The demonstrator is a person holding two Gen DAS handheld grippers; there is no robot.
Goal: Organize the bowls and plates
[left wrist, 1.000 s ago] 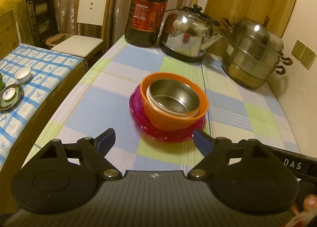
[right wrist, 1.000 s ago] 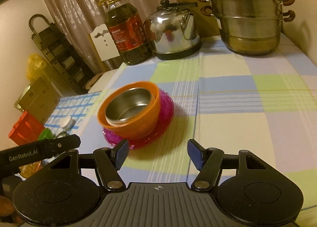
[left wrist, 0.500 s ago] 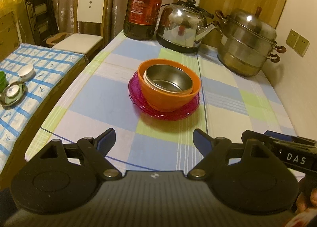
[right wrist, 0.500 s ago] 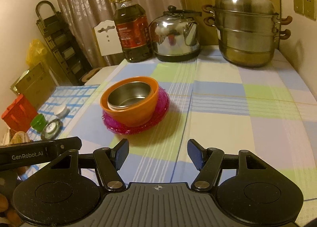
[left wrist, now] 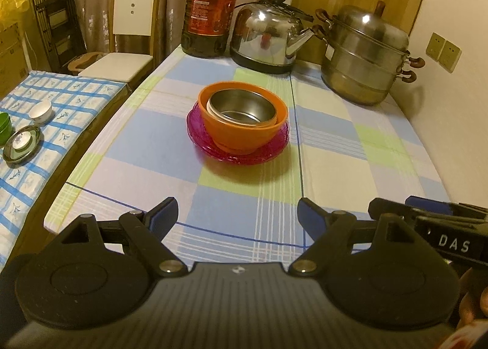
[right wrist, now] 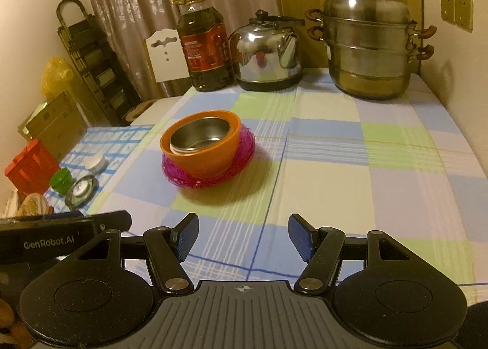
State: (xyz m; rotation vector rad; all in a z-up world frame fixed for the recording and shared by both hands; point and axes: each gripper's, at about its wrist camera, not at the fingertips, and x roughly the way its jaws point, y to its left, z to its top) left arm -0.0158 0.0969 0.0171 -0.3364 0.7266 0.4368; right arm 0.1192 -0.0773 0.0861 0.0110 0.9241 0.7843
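— Between my two pairs of fingers, what is there?

— Nothing. My left gripper [left wrist: 237,214] stands wide apart over the checked tablecloth [left wrist: 146,147], and my right gripper [right wrist: 243,234] is parted a little less, also empty. Both hang near the front table edge [left wrist: 122,203], well short of the dishes.

— Where is the stack?

— Mid-table: a steel bowl [left wrist: 242,107] sits nested in an orange bowl [left wrist: 244,132], which rests on pink plates [left wrist: 201,135]. It looks organized already.

— How would it handle?

— I judge the steel bowl light, stiff and slick. The orange one looks like plastic, forgiving. The plates appear thin and glassy, possibly brittle, so I'd pinch a bowl by its rim rather than pry under the plates, whose edges lie nearly flat on the cloth.

— Room to move?

— Plenty to the right, where open cloth runs to the wall. Farther back stand an oil bottle [left wrist: 209,10], a kettle [left wrist: 268,39] and a steamer pot [left wrist: 366,56], well apart from the stack. Left, the table drops off toward a lower surface [left wrist: 64,111] with small cups.
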